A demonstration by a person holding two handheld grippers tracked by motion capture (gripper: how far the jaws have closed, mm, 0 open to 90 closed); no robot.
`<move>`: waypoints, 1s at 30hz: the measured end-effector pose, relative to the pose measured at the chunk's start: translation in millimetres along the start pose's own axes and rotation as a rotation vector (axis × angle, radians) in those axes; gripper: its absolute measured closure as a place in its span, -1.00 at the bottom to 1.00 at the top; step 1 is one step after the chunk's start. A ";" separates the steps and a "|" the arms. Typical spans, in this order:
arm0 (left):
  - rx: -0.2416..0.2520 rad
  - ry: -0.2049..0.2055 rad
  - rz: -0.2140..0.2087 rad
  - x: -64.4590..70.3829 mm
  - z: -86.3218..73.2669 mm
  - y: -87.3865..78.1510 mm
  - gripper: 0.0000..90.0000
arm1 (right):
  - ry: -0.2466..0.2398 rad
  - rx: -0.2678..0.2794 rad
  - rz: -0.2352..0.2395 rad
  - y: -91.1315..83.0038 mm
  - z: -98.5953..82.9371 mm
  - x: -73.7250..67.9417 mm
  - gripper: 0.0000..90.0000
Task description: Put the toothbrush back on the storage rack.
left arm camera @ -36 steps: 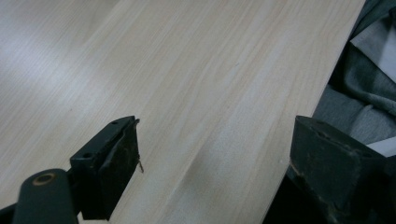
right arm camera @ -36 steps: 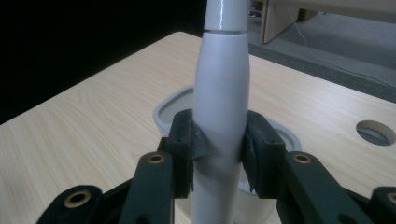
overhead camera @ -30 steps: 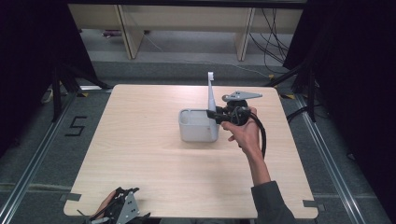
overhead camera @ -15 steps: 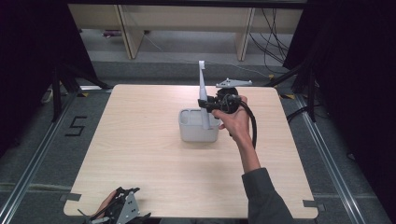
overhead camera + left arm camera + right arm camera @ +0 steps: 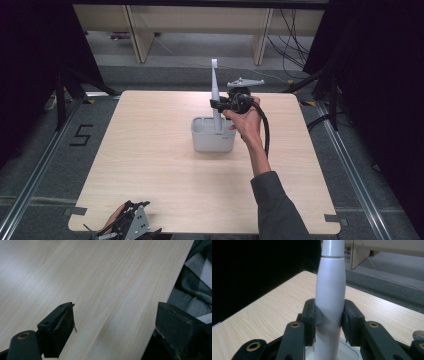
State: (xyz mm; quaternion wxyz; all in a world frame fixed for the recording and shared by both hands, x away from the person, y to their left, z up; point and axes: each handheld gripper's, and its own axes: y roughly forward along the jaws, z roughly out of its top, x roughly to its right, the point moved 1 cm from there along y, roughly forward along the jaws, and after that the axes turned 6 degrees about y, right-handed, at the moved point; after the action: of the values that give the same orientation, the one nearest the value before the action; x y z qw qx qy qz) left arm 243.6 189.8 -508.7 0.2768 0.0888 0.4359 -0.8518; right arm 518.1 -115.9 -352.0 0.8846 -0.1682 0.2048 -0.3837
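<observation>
A long, slim white tool [image 5: 214,85] stands nearly upright, its lower end inside a small pale grey container [image 5: 205,142] at the middle of the wooden table [image 5: 150,170]. My right gripper [image 5: 216,104] is shut on the tool's lower shaft, just above the container's rim. In the right gripper view the jaws of the right gripper [image 5: 329,320] clamp both sides of the tool's [image 5: 330,287] thick white body. My left gripper [image 5: 134,216] rests at the table's near left edge. In its own view the left gripper [image 5: 115,325] is open over bare wood.
The table's near edge and grey cloth [image 5: 192,290] lie beside the left gripper's right jaw. Beyond the far edge are wooden shelf legs [image 5: 135,35] and cables [image 5: 290,30] on the floor. Dark curtains flank both sides.
My right gripper has lifted a little and shifted left and farther from me, swinging the tool from a tilt to nearly upright over the container. The left gripper has stayed put.
</observation>
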 end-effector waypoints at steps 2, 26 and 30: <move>0.000 -0.001 0.000 0.4 0.1 0.1 -0.66 | 0.014 -0.001 -0.008 2.8 -0.4 -0.4 0.49; 0.004 -0.002 0.000 0.7 0.1 0.4 -0.66 | -0.035 -0.124 -0.073 35.9 -28.4 6.8 0.49; -0.009 0.000 -0.004 0.1 0.4 -0.2 -0.66 | -0.051 -0.144 -0.078 40.6 -34.7 9.1 0.49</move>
State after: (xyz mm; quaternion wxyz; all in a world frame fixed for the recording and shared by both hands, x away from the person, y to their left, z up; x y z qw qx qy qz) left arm 243.5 189.6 -508.4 0.2757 0.0867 0.4399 -0.8503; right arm 531.5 -101.2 -402.4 0.8595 -0.2488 0.2027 -0.3979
